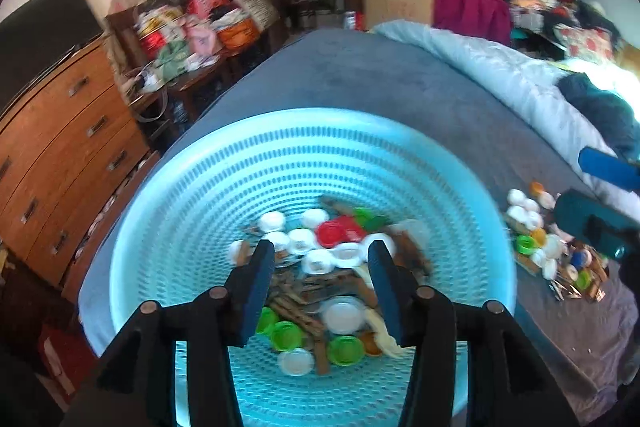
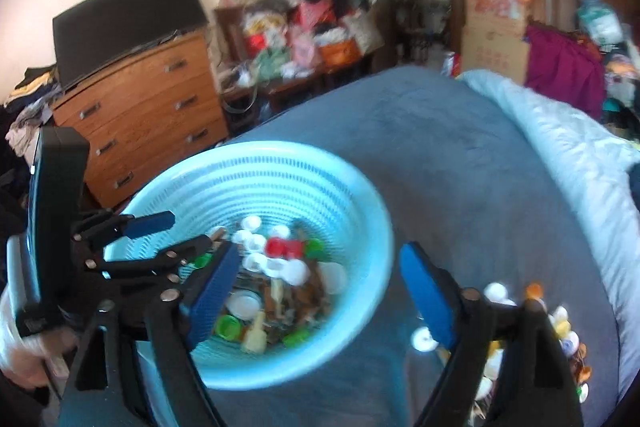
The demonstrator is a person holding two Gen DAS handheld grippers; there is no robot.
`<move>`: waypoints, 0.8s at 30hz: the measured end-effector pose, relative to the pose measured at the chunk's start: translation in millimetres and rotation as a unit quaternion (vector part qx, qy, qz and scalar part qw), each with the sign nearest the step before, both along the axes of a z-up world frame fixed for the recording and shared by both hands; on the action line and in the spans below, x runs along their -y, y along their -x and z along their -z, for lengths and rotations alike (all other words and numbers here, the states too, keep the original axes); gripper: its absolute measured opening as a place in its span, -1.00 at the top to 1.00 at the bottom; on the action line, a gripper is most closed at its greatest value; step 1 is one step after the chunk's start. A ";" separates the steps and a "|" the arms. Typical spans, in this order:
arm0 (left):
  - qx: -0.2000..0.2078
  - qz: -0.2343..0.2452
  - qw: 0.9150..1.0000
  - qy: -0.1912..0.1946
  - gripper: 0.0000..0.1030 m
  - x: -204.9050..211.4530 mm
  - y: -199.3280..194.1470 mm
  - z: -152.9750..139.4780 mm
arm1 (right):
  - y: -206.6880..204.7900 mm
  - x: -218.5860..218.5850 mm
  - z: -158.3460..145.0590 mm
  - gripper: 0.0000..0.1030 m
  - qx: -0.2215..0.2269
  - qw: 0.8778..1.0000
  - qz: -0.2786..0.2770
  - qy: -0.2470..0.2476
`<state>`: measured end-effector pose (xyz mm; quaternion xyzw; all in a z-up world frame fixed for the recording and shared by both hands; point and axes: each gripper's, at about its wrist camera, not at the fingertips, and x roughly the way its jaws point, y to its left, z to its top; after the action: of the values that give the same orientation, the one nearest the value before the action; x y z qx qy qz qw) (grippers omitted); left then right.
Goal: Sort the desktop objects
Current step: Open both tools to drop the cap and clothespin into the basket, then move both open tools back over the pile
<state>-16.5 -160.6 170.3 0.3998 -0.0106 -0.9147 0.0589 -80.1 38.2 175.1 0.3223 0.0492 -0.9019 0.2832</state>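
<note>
The bed [image 2: 460, 155], covered in a soft grey-blue plush blanket with a pale quilt bunched along its right side, was seen to carry everything. On it stood a round light-blue plastic basket [image 1: 280, 155], its wall perforated in rings; it was judged light and slightly flexible, best taken by the stiff rolled rim.

Inside the basket lay a loose mix: bottle caps [image 1: 320, 259] in white, red and green, and flat brown wooden sticks [image 1: 296, 311]. A second heap of caps [image 1: 536, 239] was seen on the blanket just right of the basket, apparently not yet sorted. The caps were judged hard, smooth, very light and apt to slip or skate away; a pinch across the ribbed skirt was thought safest. The sticks were judged stiff, thin and best gripped across the width.

The left hand-held gripper [image 1: 320, 267] was held over the basket with its blue ridged pads parted and nothing between them. The right hand-held gripper [image 2: 320, 291] stood wide apart and empty, between the basket and the heap.
</note>
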 end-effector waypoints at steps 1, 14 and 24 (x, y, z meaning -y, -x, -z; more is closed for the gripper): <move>-0.006 0.025 1.000 -0.004 0.03 -17.2 -2.3 -0.4 | -8.6 -19.1 5.3 -0.62 -0.008 1.000 0.015 0.006; 0.065 0.228 0.968 -0.085 -0.12 -216.0 -1.3 97.1 | -116.4 -272.1 143.2 -0.62 0.081 0.970 0.230 -0.009; 0.031 0.243 0.968 -0.053 -0.12 -262.7 60.3 131.6 | -134.7 -308.2 177.9 -0.62 0.097 0.966 0.238 0.021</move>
<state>-76.8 102.1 38.7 0.4159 -0.0610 -0.8880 -0.1865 54.5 346.4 -2.8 0.4047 -0.0755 -0.9086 0.0708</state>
